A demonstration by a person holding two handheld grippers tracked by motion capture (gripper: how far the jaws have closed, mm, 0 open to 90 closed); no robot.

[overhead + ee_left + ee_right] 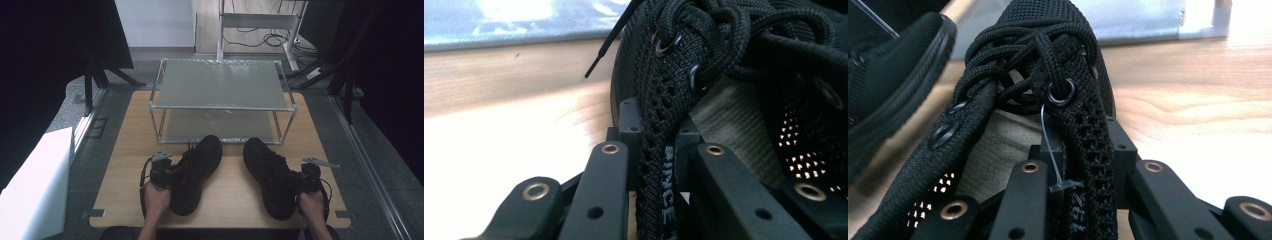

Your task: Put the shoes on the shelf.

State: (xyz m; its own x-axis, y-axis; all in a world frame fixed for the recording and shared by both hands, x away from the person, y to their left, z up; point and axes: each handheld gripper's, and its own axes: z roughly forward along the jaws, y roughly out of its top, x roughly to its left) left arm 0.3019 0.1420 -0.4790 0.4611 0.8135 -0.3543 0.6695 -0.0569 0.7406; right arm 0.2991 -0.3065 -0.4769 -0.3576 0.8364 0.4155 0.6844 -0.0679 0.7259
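Both black shoes [195, 172] [270, 175] point toes toward the rack [222, 107], converging.

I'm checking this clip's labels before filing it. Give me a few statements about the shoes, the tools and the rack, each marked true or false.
1. The left tool clamps the left shoe by its collar edge. True.
2. The right tool is open and clear of the right shoe. False: it is shut on that shoe's collar edge.
3. Both shoes sit on the rack. False: they rest on the table, in front of it.
4. Both shoes are black and laced. True.
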